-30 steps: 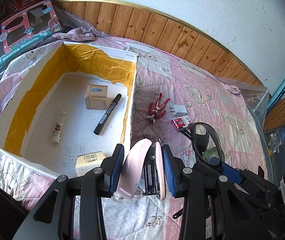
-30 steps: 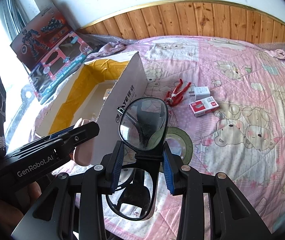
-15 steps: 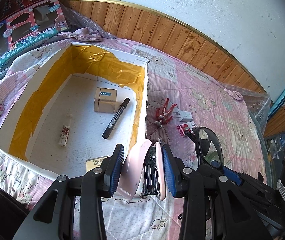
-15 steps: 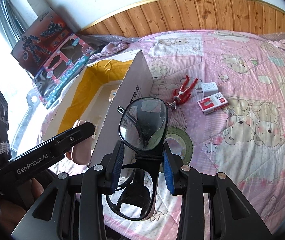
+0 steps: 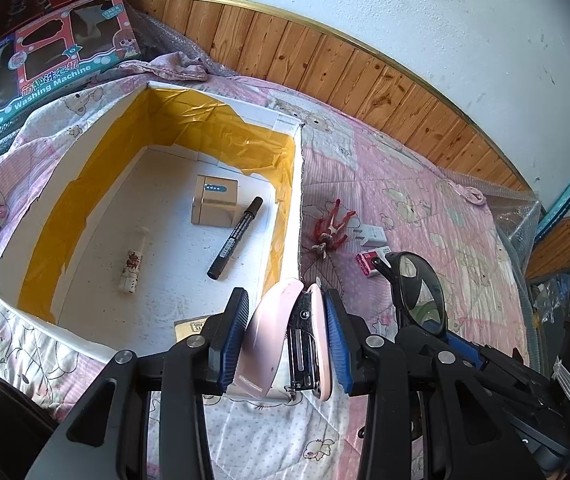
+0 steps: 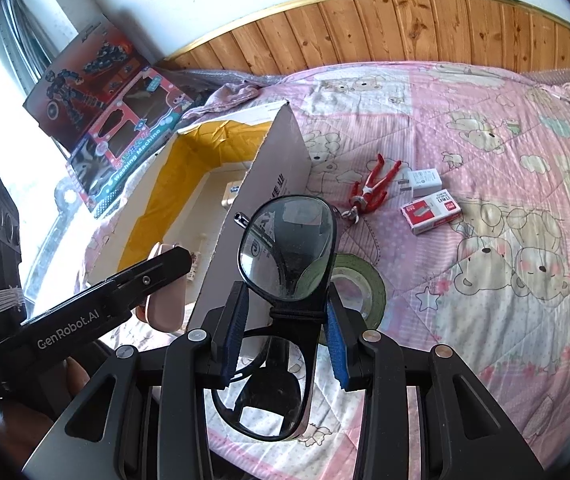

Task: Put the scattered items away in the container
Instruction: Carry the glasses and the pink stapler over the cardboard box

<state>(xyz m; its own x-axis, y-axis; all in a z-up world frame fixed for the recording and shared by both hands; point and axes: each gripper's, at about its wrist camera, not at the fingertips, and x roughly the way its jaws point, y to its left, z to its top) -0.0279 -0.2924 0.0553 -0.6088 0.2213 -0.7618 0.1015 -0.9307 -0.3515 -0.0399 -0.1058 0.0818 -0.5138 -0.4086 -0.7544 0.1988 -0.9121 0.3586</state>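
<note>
Above the open container (image 5: 85, 152) on the quilt, the left gripper (image 5: 287, 332) pinches a pink stapler (image 5: 285, 340) and should release low inside, while the right gripper (image 6: 285, 330) clamps black glasses (image 6: 287, 252) just beside it.

A white cardboard box lined with yellow tape (image 5: 85, 184) fills the left of the left wrist frame. It sits on a pink quilt printed with cartoon bears (image 6: 505, 184). At lower centre, blue finger pads (image 5: 233, 336) flank a pale pink stapler (image 5: 285, 340). Black-framed glasses (image 6: 285, 264) occupy the right wrist frame's centre, a red figurine (image 6: 373, 188) upper right.
</note>
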